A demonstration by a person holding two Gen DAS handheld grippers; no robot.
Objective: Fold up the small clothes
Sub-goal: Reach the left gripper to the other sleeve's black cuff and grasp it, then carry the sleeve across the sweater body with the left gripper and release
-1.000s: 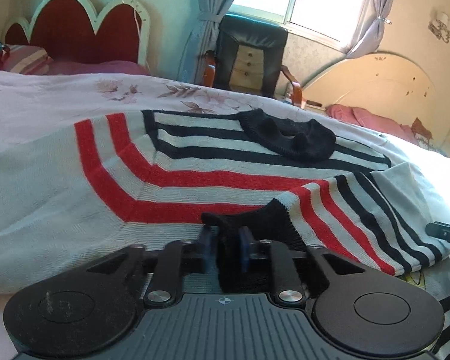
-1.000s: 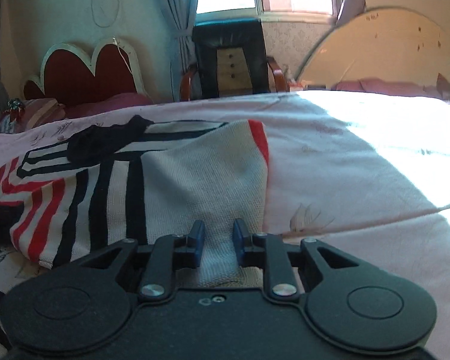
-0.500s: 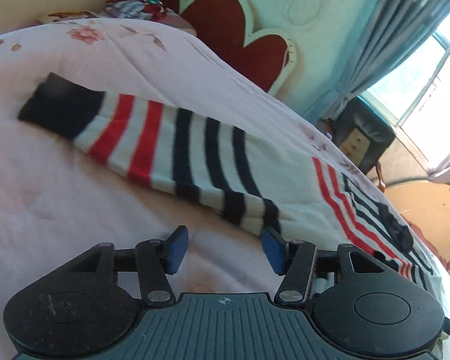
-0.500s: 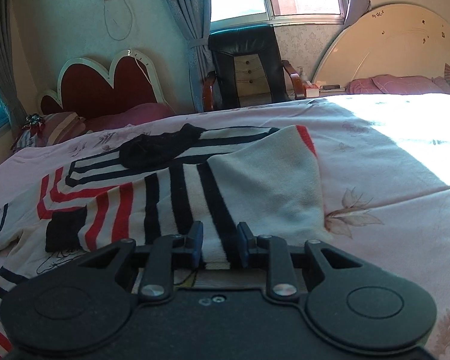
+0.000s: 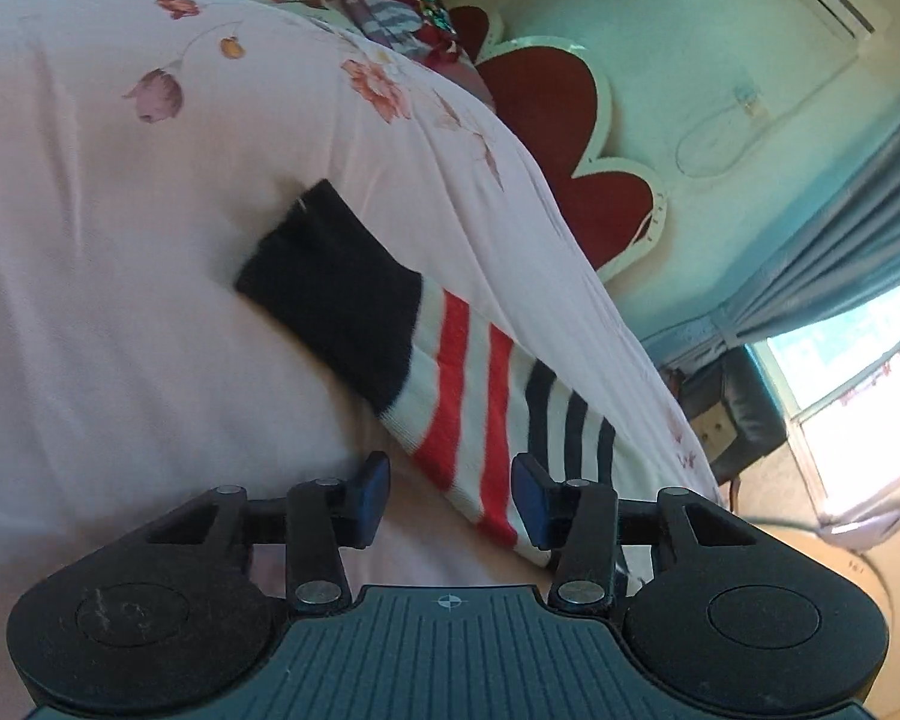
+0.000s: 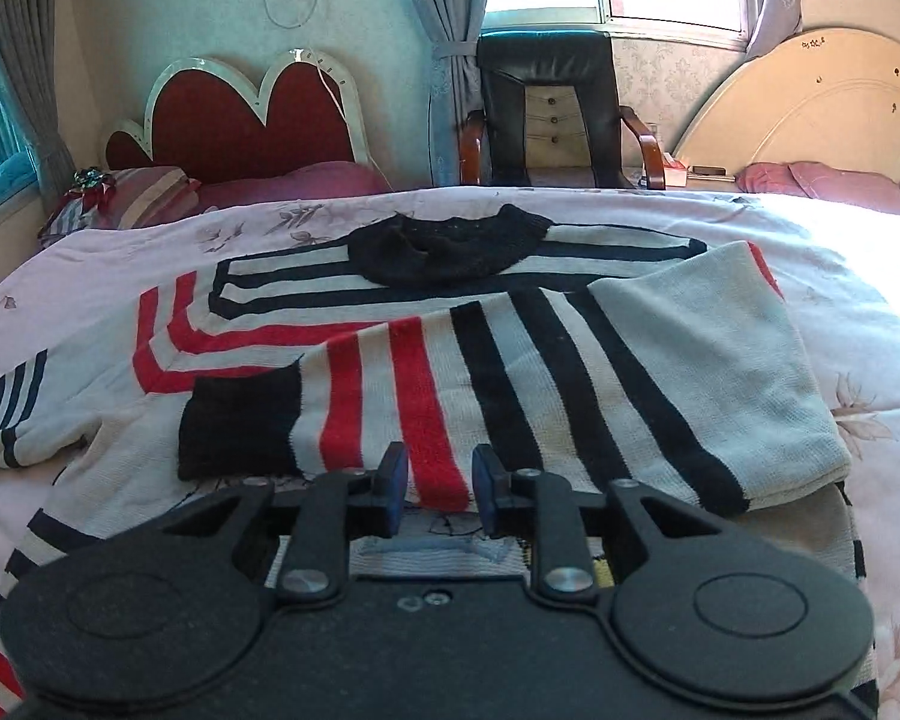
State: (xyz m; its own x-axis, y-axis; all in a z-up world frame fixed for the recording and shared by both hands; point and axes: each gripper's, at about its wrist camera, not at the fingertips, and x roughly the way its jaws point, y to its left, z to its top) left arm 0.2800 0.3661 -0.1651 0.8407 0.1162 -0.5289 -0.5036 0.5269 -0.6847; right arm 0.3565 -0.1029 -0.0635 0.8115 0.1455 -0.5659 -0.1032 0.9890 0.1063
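Note:
A white knit sweater (image 6: 306, 324) with red and black stripes lies spread on the pink floral bedspread (image 5: 120, 240), its black collar (image 6: 450, 246) at the far side. One sleeve (image 6: 570, 384) is folded across the body and ends in a black cuff (image 6: 240, 420). My right gripper (image 6: 435, 480) hovers at this sleeve's near edge, open by a narrow gap over a red stripe, not pinching it. The other sleeve (image 5: 468, 408) stretches out flat, black cuff (image 5: 330, 294) farthest away. My left gripper (image 5: 450, 492), rolled sideways, is over its near edge; its jaws are closing, the pads clear of the cloth.
A red heart-shaped headboard (image 6: 240, 114) and striped pillows (image 6: 132, 198) stand at the bed's far end. A black armchair (image 6: 546, 102) sits under the window beside a cream headboard (image 6: 810, 102). In the left wrist view the bed's edge drops to the floor (image 5: 810, 540) on the right.
My left gripper let go of the folded sleeve's black cuff, swung left, rolled and came over the outstretched sleeve. My right gripper slid left along the folded sleeve from its grey part to the red stripes.

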